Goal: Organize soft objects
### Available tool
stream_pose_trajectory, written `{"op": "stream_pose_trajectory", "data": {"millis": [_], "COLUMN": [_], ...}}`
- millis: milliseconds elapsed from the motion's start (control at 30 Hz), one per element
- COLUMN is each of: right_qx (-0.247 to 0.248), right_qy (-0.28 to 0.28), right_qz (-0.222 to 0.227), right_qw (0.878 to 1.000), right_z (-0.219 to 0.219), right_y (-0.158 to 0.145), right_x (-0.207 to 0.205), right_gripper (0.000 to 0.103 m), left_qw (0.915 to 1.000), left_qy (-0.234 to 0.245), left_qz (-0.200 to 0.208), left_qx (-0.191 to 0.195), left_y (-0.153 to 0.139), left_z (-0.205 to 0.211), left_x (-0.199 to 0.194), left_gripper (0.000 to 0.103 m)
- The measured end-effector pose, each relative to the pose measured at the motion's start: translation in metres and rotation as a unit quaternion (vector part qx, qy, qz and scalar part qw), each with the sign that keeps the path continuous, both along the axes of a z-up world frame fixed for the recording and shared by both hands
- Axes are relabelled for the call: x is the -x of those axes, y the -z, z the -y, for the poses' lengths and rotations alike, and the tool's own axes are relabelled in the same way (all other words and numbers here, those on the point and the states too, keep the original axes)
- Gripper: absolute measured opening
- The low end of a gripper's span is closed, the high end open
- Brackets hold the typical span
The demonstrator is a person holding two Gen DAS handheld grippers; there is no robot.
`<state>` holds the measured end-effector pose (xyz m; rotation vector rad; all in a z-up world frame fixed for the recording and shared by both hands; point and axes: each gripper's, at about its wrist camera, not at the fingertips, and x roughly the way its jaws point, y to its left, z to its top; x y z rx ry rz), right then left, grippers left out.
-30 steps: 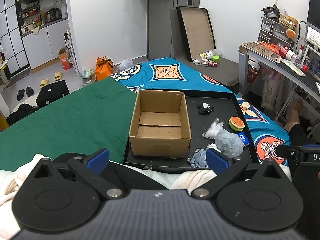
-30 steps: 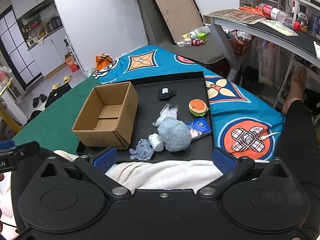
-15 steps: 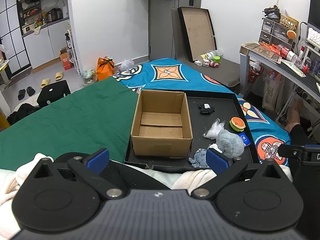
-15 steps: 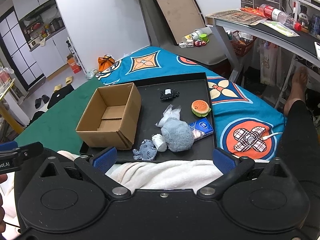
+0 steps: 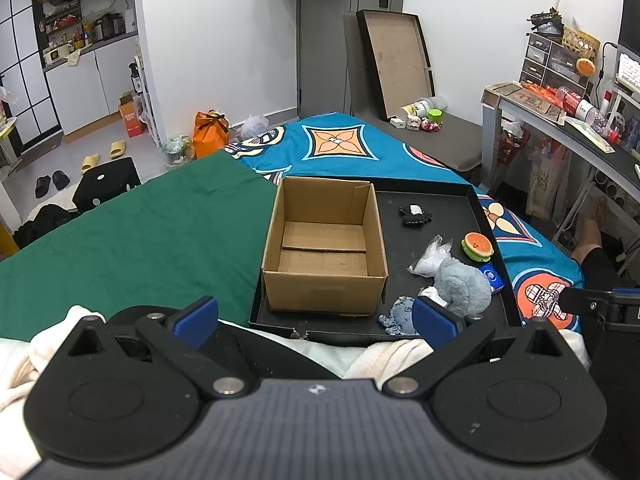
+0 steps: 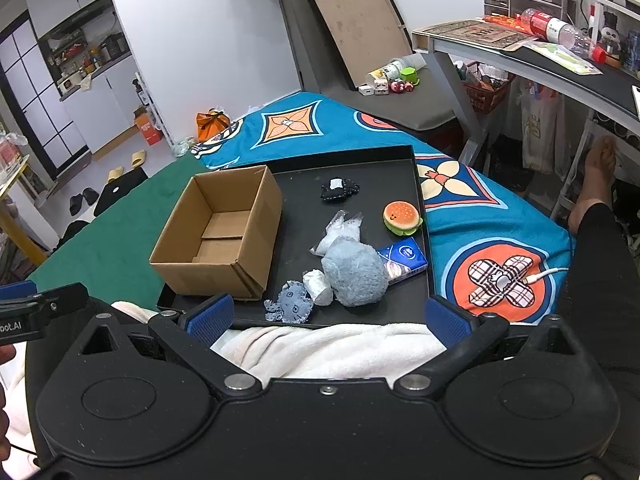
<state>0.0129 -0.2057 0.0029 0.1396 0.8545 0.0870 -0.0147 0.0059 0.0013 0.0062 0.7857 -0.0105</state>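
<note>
Soft toys, the grey plush [image 6: 354, 276] among them, lie on the black tray [image 6: 420, 184] beside the empty cardboard box [image 6: 218, 236], nothing packed yet, so the spread, empty right gripper [image 6: 328, 318] and left gripper [image 5: 314, 318] must reach forward and pinch one.

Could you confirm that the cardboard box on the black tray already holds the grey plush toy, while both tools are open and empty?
Not quite: the cardboard box is empty. The grey plush toy lies on the black tray beside the box, as the right wrist view shows. The rest holds: the left tool and the right tool are both open and empty.
</note>
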Motion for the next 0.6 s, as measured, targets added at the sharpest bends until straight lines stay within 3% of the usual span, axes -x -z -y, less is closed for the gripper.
{"op": "stream_pose_trajectory", "data": {"millis": [233,333,600], "right_qx": [-0.044,-0.041,-0.089], "right_qy": [-0.023,-0.030,-0.032], "right_qz": [-0.005,0.011,-0.023], "right_qw": [0.999,0.999,0.995], "right_z": [0.011,0.012,0.024], "right_y": [0.009,0.011,0.032], "right_x": [-0.009,-0.013,-0.033], "right_gripper": [0.103,0.103,0.103], "left_qw": [0.9999,0.9996,0.9992], "left_qy": [-0.014,-0.025,-0.033], "left_qz": [-0.005,-0.007,-0.014], "left_qx": [-0.001,-0.012,-0.015], "left_y": [0.004,0.008,0.020], "left_z": [-0.006,-0.008,-0.012], "left_x": [-0.013,-0.019,-0.038], "left_gripper": [0.102,0.102,0.102]}}
